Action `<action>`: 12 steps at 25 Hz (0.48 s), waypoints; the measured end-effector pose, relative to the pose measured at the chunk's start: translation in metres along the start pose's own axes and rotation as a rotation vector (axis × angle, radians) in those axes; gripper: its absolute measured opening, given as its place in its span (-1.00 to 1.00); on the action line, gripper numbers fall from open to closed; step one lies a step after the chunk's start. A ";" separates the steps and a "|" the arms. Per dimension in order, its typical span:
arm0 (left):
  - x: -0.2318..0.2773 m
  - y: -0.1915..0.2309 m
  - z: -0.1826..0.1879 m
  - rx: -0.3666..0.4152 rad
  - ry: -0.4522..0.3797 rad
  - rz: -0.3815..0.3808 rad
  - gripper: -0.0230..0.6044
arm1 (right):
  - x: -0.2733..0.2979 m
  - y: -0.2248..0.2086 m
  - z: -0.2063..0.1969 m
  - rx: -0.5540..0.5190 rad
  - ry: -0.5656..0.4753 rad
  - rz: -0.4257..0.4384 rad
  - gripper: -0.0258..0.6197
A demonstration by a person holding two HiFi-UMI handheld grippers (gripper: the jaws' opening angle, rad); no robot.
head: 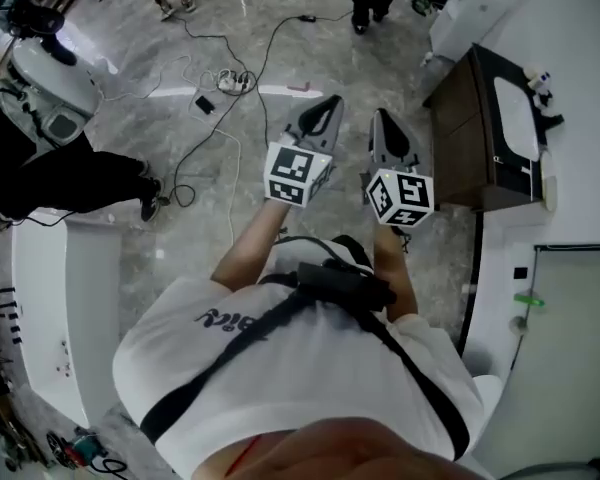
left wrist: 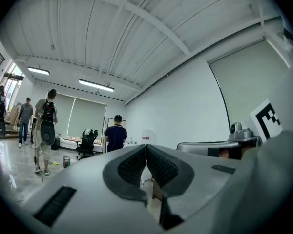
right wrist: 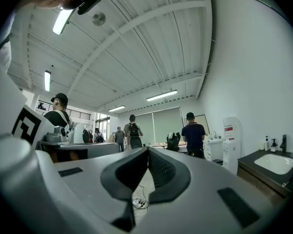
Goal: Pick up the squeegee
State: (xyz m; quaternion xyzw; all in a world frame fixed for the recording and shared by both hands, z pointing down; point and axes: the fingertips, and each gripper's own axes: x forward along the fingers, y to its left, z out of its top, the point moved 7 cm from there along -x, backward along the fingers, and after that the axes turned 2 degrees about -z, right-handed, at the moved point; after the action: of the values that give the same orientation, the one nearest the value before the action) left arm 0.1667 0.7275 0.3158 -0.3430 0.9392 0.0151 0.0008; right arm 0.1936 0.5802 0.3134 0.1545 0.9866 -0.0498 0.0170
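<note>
Pre-grasp, no contact with anything yet. Holding left gripper [head: 330,103] and right gripper [head: 384,118] level out front, side by side over the floor [head: 280,58], both pinched fully together with nothing between the pads. Can't positively place the squeegee: not in either pair of jaws, not on the floor ahead. Only candidate a small green item [head: 525,299] against the white surface [head: 580,368] at the far right of the head view, too small to call. Past the jaws just a person in a dark shirt [right wrist: 192,133], a water dispenser [right wrist: 231,145] and the sink cabinet [head: 470,138] off to the right. Suggest turning right toward that side and confirming the target in a gripper view before committing. Spread the working gripper's jaws early, well before reaching in. Come in square to the handle, close on the handle rather than the blade, lift straight off. Keep the other gripper clear. Mind the cables [head: 195,158] and power strip [head: 235,81] underfoot.
</note>
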 end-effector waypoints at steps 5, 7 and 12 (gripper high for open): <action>0.030 0.016 -0.003 0.001 -0.023 0.056 -0.88 | 0.034 -0.019 -0.009 0.034 -0.002 0.066 -0.90; 0.050 0.014 -0.005 0.001 -0.026 0.072 -0.88 | 0.044 -0.039 -0.012 0.045 -0.008 0.090 -0.90; 0.121 -0.003 0.004 -0.035 -0.053 0.058 -0.88 | 0.068 -0.114 0.008 -0.017 -0.031 0.040 -0.90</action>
State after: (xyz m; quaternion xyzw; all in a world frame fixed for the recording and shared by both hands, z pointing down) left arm 0.0766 0.6474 0.3105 -0.3152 0.9479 0.0406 0.0191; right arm 0.0938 0.4917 0.3126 0.1733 0.9833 -0.0432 0.0344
